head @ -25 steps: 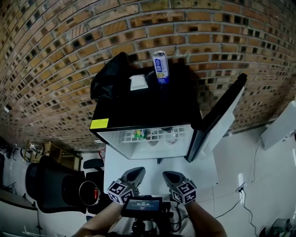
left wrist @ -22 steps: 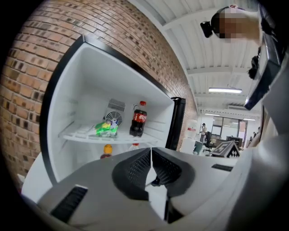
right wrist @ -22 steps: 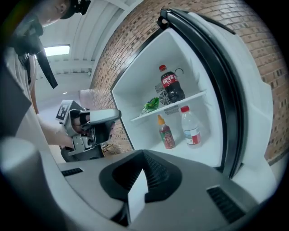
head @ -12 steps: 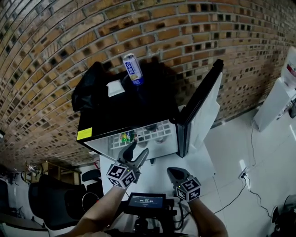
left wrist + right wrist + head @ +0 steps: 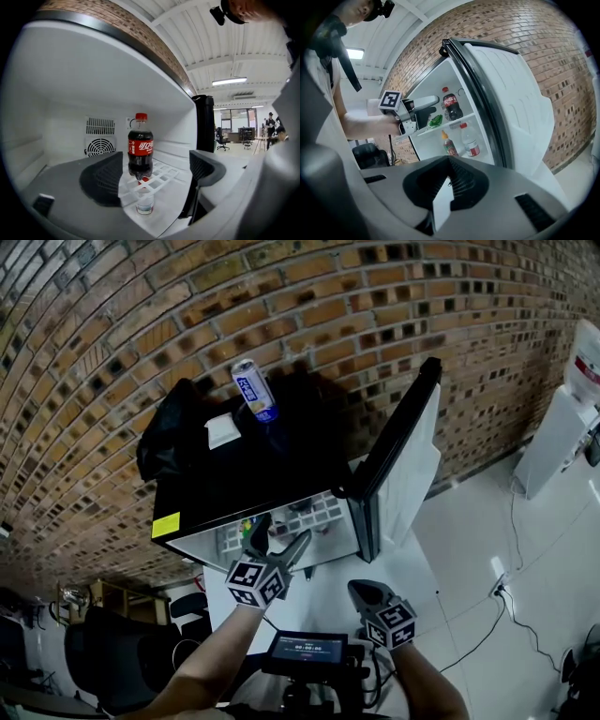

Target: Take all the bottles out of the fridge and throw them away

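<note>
Head view, fridge: small white fridge (image 5: 281,479) with a black top, against a brick wall, door (image 5: 405,460) swung open to the right; blue-and-white drink can (image 5: 254,390) standing on top.
Head view, left tool: left tool (image 5: 279,532) at the fridge mouth, released, spread wide, nothing gripped.
Head view, right tool: right tool (image 5: 366,591) lower and nearer the body, clenched on nothing, well apart from the fridge.
Left gripper view, target: dark plastic cola bottle (image 5: 140,152) with red cap and red label, upright on the white wire shelf (image 5: 164,174); framed by the spread jaws but deeper in, untouched. Small clear bottle (image 5: 145,202) with a red cap below the shelf.
Left gripper view, handling: probably full, so fairly heavy; stiff under pressure; smooth plastic, possibly cold and slick. Best taken across the labelled body near mid-height, not the narrow neck.
Right gripper view: jaws pressed together, empty. Beyond them, cola bottle on the upper shelf, clear bottle and a brown sauce bottle (image 5: 448,144) on the lower level.
Change from a second ago: left tool carried forward from beside the right tool to the fridge mouth, jaws just opened from clenched to wide; right tool shut as before.
</note>
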The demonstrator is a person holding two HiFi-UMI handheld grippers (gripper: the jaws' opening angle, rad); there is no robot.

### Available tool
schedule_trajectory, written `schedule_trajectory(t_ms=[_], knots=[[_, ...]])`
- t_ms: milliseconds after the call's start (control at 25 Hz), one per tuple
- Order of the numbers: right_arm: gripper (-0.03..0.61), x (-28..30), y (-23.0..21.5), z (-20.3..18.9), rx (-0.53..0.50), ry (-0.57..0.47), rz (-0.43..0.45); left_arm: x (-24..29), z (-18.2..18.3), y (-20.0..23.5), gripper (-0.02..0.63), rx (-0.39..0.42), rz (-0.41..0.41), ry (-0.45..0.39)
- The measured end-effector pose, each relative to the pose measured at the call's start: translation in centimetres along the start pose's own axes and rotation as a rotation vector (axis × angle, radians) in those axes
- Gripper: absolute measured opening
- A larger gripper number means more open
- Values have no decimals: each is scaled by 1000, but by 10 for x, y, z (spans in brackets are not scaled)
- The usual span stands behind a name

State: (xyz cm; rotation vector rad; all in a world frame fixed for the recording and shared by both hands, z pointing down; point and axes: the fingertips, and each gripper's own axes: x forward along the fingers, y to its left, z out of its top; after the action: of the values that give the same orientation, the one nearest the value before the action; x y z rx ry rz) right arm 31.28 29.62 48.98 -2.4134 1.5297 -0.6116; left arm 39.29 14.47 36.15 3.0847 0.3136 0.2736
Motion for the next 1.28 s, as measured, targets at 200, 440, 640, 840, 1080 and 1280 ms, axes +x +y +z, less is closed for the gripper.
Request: schedule_trajectory(t_ms=[200,440,640,840,1080,1280], knots=[[2,3,-2,-1,10,1,-2,24,2,12,463,1,37,34],[2,-1,-10,1,24,-3,-17,60,4,26,463,66,111,75],[2,-4,-19,1,37,-6,-36,80,4,31,463,44,116,85],[2,-6,-22,1,48,-9,-46,99,-6,40,463,65,150,109],[2,-9,-26,0,54,-7,-55,92,-5,34,316,152,145,106],[2,-7,-21,1,46,-3,-41,77,3,12,316,161,100,97]])
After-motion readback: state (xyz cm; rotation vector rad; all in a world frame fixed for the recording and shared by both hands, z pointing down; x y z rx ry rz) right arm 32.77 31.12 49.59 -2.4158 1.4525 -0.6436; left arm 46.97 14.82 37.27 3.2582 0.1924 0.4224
